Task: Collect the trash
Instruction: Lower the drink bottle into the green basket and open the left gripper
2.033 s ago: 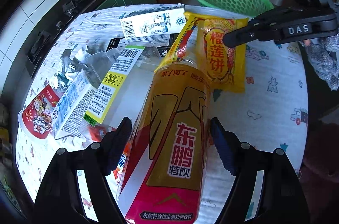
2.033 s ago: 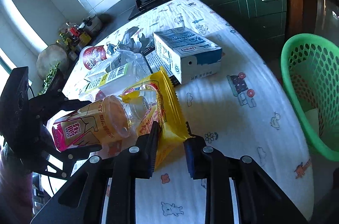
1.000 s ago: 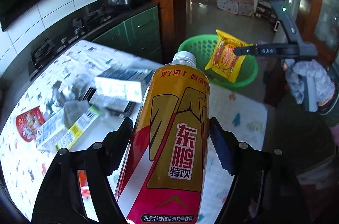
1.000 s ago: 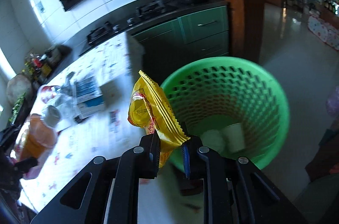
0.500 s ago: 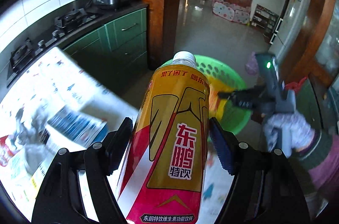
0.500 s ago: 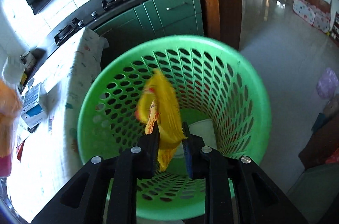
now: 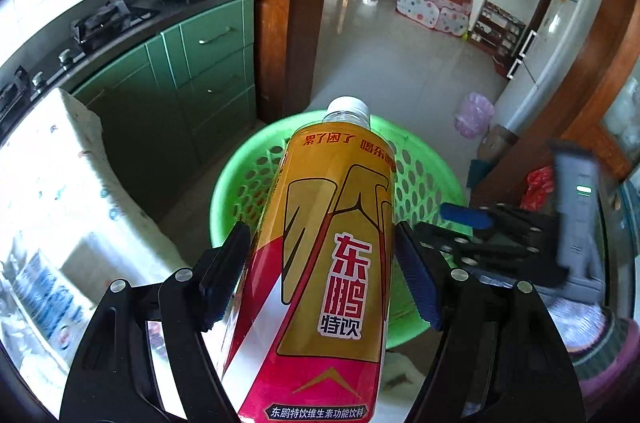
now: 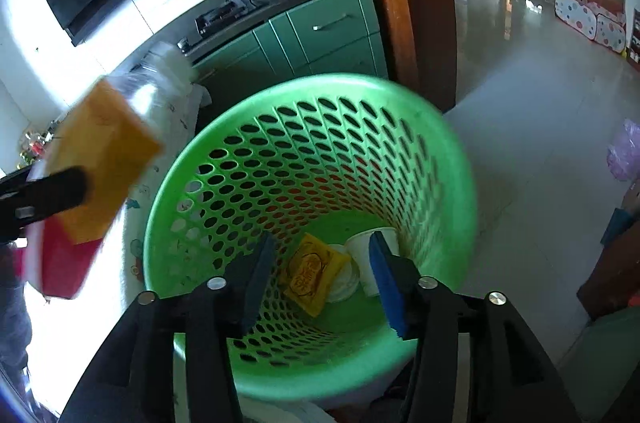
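Ana: Over the green basket (image 7: pixel 236 179), in the left wrist view, what do you see?

Ben: The left gripper (image 7: pixel 320 275) holds a big yellow and red drink bottle (image 7: pixel 332 263). Its fingers (image 7: pixel 222 275) press on both sides of the bottle. The white cap points at the far rim of the basket.

Ana: What is left of the basket?

Ben: The worktop (image 7: pixel 60 183) with its picture cloth. A blurry box (image 7: pixel 44 291) lies on it. Behind the basket stand green cupboards (image 7: pixel 208 63).

Ana: And right of the basket?

Ben: The right gripper (image 7: pixel 452 227), black with a blue pad, at the basket's rim.

Ana: Now the right wrist view?

Ben: The right gripper (image 8: pixel 320 279) looks down into the basket (image 8: pixel 400 127). Its fingers (image 8: pixel 386 287) have just been opening. They stand apart with nothing between them.

Ana: Where is the yellow snack bag (image 8: pixel 312 273)?

Ben: It lies at the bottom of the basket, beside a white cup (image 8: pixel 368 255).

Ana: And the bottle?

Ben: Left of the basket, blurry, in the left gripper (image 8: pixel 44 199).
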Available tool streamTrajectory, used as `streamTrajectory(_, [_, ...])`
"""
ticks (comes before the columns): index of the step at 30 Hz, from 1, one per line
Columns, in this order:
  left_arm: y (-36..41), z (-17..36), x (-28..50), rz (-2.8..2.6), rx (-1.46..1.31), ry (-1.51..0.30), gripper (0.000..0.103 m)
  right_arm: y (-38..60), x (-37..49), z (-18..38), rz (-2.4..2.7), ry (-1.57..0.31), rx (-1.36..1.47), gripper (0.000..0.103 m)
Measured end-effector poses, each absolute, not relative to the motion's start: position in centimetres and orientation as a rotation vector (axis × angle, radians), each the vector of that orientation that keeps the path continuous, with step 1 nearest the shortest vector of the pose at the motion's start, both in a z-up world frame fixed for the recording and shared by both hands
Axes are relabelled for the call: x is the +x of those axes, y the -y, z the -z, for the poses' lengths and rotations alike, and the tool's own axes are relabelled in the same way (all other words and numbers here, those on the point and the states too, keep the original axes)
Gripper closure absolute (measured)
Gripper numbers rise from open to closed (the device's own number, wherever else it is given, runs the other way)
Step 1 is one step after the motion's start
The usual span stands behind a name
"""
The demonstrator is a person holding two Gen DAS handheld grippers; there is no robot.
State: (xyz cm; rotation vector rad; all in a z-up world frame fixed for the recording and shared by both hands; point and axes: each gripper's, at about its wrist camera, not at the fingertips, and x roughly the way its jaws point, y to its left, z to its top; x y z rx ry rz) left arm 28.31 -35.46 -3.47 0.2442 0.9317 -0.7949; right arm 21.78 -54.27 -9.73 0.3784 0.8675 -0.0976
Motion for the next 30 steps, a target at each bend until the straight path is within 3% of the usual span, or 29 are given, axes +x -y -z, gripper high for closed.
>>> streamTrajectory(8, [38.0,5.8,29.3,0.774,0.249,-0.979,0.031,55.0,19.3,8.2,0.123,-0.806,0.346,0.047])
streamTrajectory(21, [39.2,8.4,30.1,0.757,0.221,-0.999,0.029,55.2,18.1,9.1,0.118,-0.814,0.374,0.046])
streamTrajectory(25, [38.9,8.4,30.0,0.759,0.195,-0.983,0.019,55.0,17.9,9.4,0.119,-0.818,0.385,0.046])
streamTrajectory(30, [37.8,7.1,29.1,0.759,0.185,-0.939,0.019,54.4,17.6,9.0,0.117,-0.817,0.382,0.046])
